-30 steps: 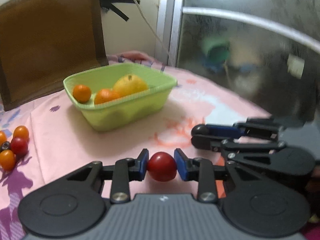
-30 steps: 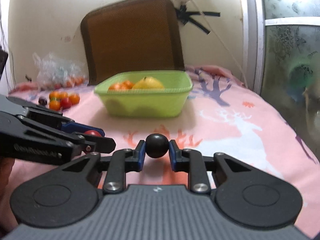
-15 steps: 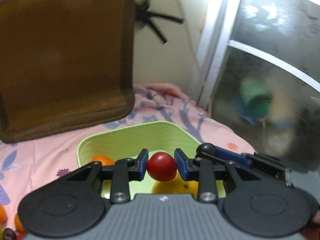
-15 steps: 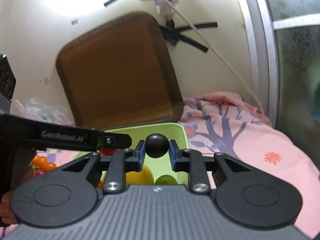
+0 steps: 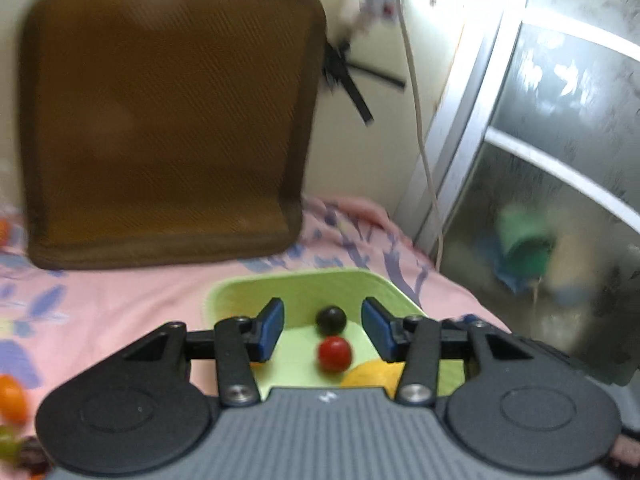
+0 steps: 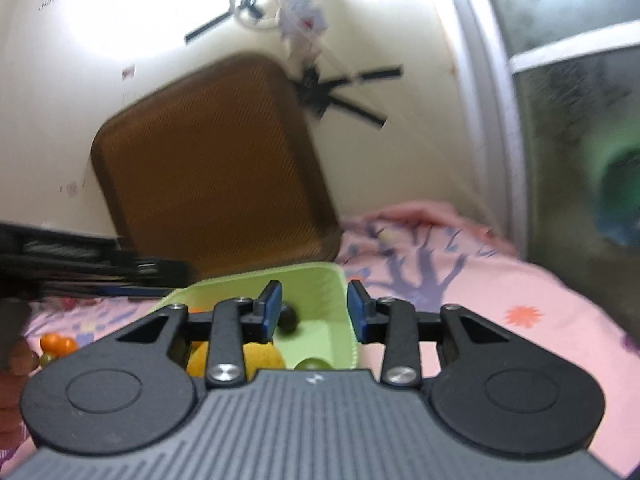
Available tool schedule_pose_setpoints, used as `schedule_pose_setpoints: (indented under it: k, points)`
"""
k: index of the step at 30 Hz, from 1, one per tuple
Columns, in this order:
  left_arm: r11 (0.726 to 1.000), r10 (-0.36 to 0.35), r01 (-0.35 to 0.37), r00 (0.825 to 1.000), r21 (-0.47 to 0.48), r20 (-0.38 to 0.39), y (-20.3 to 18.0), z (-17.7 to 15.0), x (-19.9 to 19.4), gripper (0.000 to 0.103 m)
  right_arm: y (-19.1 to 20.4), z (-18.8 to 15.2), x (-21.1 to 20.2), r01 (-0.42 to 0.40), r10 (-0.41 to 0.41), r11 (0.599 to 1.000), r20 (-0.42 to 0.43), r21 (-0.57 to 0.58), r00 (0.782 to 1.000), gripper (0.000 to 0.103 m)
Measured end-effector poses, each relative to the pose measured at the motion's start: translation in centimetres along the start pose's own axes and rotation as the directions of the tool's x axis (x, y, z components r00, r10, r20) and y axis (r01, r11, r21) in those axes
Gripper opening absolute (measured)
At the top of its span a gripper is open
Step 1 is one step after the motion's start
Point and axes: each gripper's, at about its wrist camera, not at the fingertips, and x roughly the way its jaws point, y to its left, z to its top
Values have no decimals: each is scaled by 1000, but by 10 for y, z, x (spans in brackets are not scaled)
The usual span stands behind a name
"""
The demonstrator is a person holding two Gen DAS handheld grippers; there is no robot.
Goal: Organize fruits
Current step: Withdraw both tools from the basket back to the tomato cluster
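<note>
My left gripper [image 5: 322, 328] stands open above the light green tub [image 5: 304, 288]. Below its fingers a red cherry tomato [image 5: 334, 353] and a dark round fruit [image 5: 330, 319] are inside the tub, beside a yellow fruit [image 5: 372, 374]. My right gripper [image 6: 314, 311] is open too, over the same green tub [image 6: 320, 280]. The dark fruit [image 6: 289, 318] shows just past its left pad. A yellow fruit [image 6: 260, 356] and a green one [image 6: 312, 363] lie in the tub beneath.
A brown mesh chair back [image 5: 168, 116] leans on the wall behind the tub. Several small orange fruits [image 6: 58, 345] lie on the pink floral cloth [image 6: 500, 300] to the left. A frosted glass door [image 5: 560, 160] borders the right side. The other gripper's body [image 6: 80, 264] reaches in from the left.
Both grippers moved over the tub and opened. The red tomato left the left gripper and the dark fruit left the right one; both now lie in the tub.
</note>
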Motion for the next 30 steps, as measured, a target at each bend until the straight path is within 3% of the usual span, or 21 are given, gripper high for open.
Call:
schedule_pose_setpoints:
  k: [4, 5, 7, 8, 12, 15, 17, 19, 23, 25, 27, 30]
  points:
    - [995, 94, -97, 994, 39, 63, 20, -14, -48, 51, 20, -11, -41, 33, -33, 999, 103, -7, 994, 74]
    - [990, 125, -129, 989, 50, 74, 25, -18, -58, 51, 27, -14, -49, 27, -25, 999, 119, -17, 993, 79]
    - [981, 179, -185, 980, 63, 87, 33, -30, -77, 51, 43, -20, -62, -12, 15, 1000, 143, -26, 990, 101]
    - [976, 201, -207, 976, 66, 89, 37, -35, -84, 51, 51, -23, -68, -41, 46, 999, 154, -33, 987, 103]
    - [953, 298, -301, 951, 34, 85, 64, -60, -116, 51, 88, -31, -74, -169, 179, 981, 109, -92, 978, 103]
    - [932, 361, -361, 930, -7, 69, 87, -73, -132, 51, 117, -37, -66, -270, 271, 956, -2, -114, 962, 103]
    - [908, 418, -418, 907, -14, 56, 102, -79, -138, 51, 137, -45, -56, -306, 294, 940, -94, -150, 951, 103]
    - [889, 458, -458, 887, -24, 48, 116, -83, -144, 51, 154, -51, -48, -322, 296, 926, -151, -197, 943, 89]
    - [873, 486, -483, 873, -70, 40, 145, -87, -155, 51, 177, -54, -24, -353, 292, 908, -264, -227, 919, 61]
    - [874, 481, -477, 876, -96, 26, 156, -84, -154, 51, 183, -54, -12, -357, 285, 912, -315, -200, 905, 51]
    - [891, 444, -440, 896, -114, 11, 162, -81, -149, 51, 189, -57, -8, -358, 283, 916, -339, -184, 897, 45]
    - [904, 417, -414, 909, -107, 1, 167, -75, -137, 51, 200, -60, 2, -367, 287, 913, -358, -178, 889, 44]
